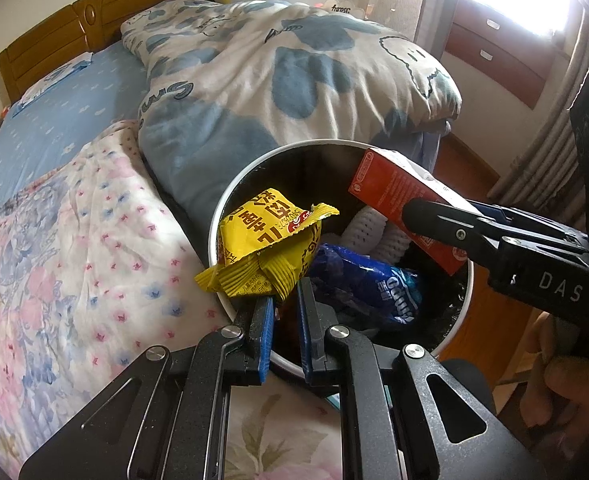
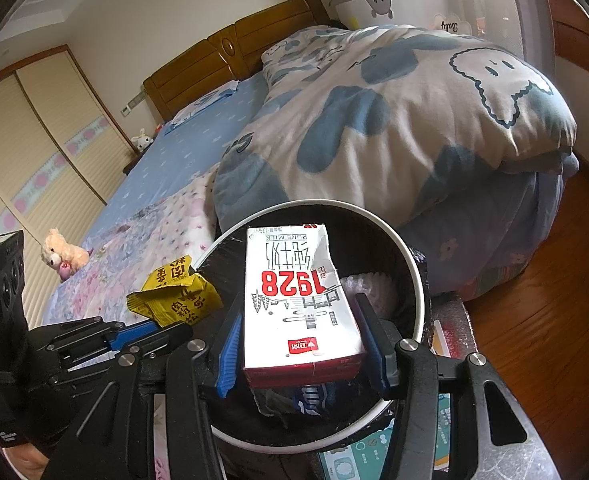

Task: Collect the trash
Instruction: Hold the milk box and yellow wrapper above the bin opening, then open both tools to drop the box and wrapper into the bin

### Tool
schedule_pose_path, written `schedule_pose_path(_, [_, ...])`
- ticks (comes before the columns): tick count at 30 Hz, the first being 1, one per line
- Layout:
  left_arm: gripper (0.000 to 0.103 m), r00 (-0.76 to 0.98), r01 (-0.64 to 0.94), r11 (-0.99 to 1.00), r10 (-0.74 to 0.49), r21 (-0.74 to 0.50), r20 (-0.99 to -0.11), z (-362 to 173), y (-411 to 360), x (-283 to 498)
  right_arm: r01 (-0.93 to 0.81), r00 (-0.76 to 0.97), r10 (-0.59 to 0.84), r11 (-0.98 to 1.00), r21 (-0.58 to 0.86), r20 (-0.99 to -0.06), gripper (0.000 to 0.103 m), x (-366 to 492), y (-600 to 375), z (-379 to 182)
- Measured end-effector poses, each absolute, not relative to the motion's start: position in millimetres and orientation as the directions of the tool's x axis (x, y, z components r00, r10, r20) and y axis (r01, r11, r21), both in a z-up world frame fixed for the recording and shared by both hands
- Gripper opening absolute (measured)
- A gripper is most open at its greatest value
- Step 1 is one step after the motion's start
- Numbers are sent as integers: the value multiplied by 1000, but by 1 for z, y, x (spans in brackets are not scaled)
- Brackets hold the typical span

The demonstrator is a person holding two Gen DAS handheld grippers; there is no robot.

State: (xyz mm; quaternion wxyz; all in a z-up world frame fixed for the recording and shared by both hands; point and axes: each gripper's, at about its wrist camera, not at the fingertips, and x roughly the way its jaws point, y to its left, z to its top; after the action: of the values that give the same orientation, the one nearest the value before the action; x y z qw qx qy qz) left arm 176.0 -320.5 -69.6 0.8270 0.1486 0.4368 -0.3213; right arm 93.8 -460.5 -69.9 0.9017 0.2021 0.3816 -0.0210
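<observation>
Bedroom light falls across a wide bed [image 1: 66,92] with a blue sheet, a wooden headboard [image 2: 230,56] and a window glaring at the far right.

Left tool [image 1: 284,304]: its blue-padded jaws stand close together, clenched on the crimped edge of a yellow snack wrapper [image 1: 270,240]. The wrapper hangs over the near-left rim of a round white trash bin [image 1: 230,196] lined with a black bag, partly inside and partly jutting out past the rim.

Right tool [image 2: 300,340]: its jaws are spread to the width of a small milk carton [image 2: 294,300] and press on its two long sides, grasping it. The carton is white on top with red numerals, red on its sides, and tilts over the bin's opening; in the left wrist view it reaches in from the right, above the far-right rim.

Inside the bin lie a crumpled blue wrapper [image 1: 370,288] and a piece of white foam netting [image 1: 374,228], both below the held items.

Just behind the bin, a blue-and-white cartoon quilt [image 1: 294,68] is heaped on the bed; a pink floral blanket [image 1: 74,248] spreads to the left. A teddy bear [image 2: 64,254] lies on that blanket farther off, and a white toy rabbit [image 2: 142,139] sits beside the headboard. Wooden floor [image 2: 534,340] shows at the right.
</observation>
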Motion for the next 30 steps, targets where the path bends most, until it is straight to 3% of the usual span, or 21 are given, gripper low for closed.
schedule_pose_path(10, [12,406,661,750,-402,-40,-820,-69,-319,178,194,703,122,915,353,-700,52,98,-460,-70])
schedule_pose_path(12, [26,404,661,749,-399,-38,-823,-69,-318,177,193,701,128,913,360,-701,52,99,-460,-70])
schedule_pose_path(13, [42,413,657,753,-392,-30,-822,-68,-316,177,190,703,132,912,364,-698,53,99,-460,-69])
schedule_pose_path(14, [49,423,654,756,-391,-23,-818,-67,-316,176,190,707,131,912,365,-695,53,98,-460,-68])
schedule_pose_path(22, [51,457,609,792,-395,-43,-797,-58,-283,162,215,737,113,895,390,-666,58,83,-466,-59])
schedule_pose_path(30, [56,499,537,838,-404,-92,-766,-51,-247,135,212,760,108,891,401,-641,72,60,-452,-48])
